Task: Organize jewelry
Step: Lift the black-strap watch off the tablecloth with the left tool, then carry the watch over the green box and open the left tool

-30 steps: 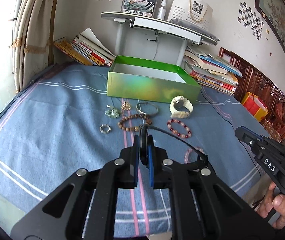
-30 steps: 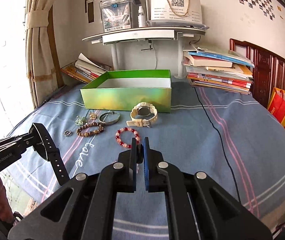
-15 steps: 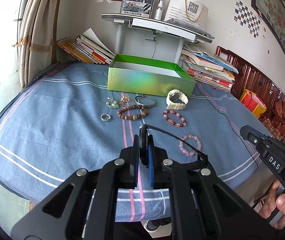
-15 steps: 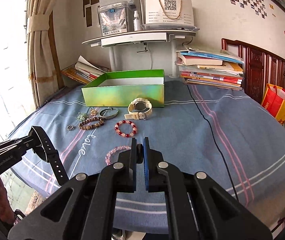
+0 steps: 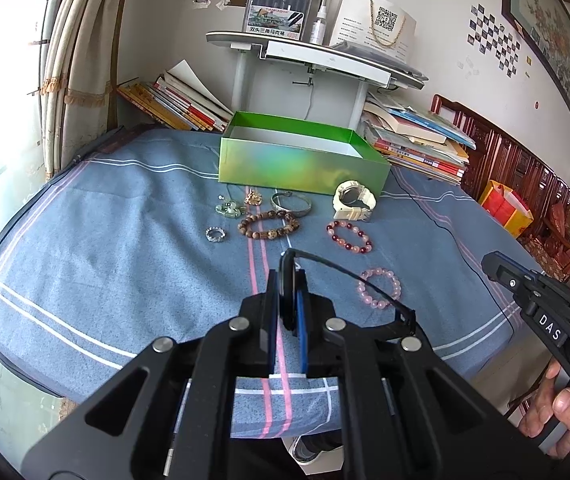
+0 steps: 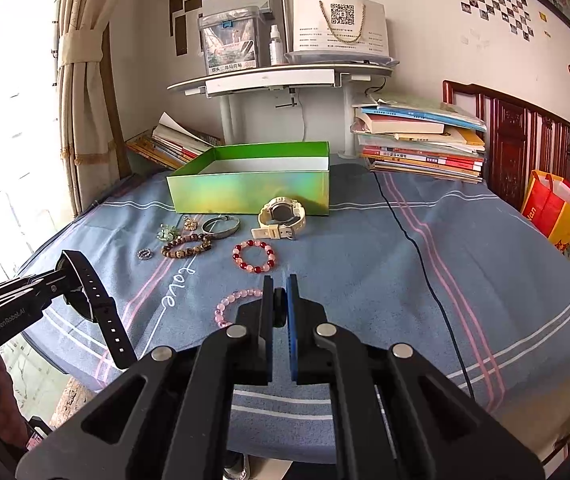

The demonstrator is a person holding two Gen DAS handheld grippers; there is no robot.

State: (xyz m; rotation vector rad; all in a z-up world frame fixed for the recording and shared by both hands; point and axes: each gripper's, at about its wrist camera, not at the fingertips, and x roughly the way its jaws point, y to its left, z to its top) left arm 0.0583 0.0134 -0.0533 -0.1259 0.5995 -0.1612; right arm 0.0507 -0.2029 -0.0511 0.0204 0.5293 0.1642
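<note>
My left gripper (image 5: 287, 280) is shut on a black watch (image 5: 287, 288); its strap (image 6: 101, 308) hangs down in the right wrist view. My right gripper (image 6: 280, 286) is shut with nothing visibly held, back from the table's near edge. On the blue cloth lie a white watch (image 5: 353, 201), a red bead bracelet (image 5: 349, 237), a pink bead bracelet (image 5: 379, 288), a brown bead bracelet (image 5: 268, 225), a silver bangle (image 5: 291, 203), a ring (image 5: 215, 234) and small pendants (image 5: 229, 209). An open green box (image 5: 301, 160) stands behind them.
Stacked books (image 5: 417, 140) sit at the back right, more books (image 5: 177, 100) at the back left. A white shelf stand (image 5: 309, 52) rises behind the box. A black cable (image 6: 417, 248) runs across the cloth on the right. A curtain (image 5: 81, 60) hangs left.
Both grippers have drawn back and up from the table, so the jewelry and box look farther away. The black watch stays in my left gripper.
</note>
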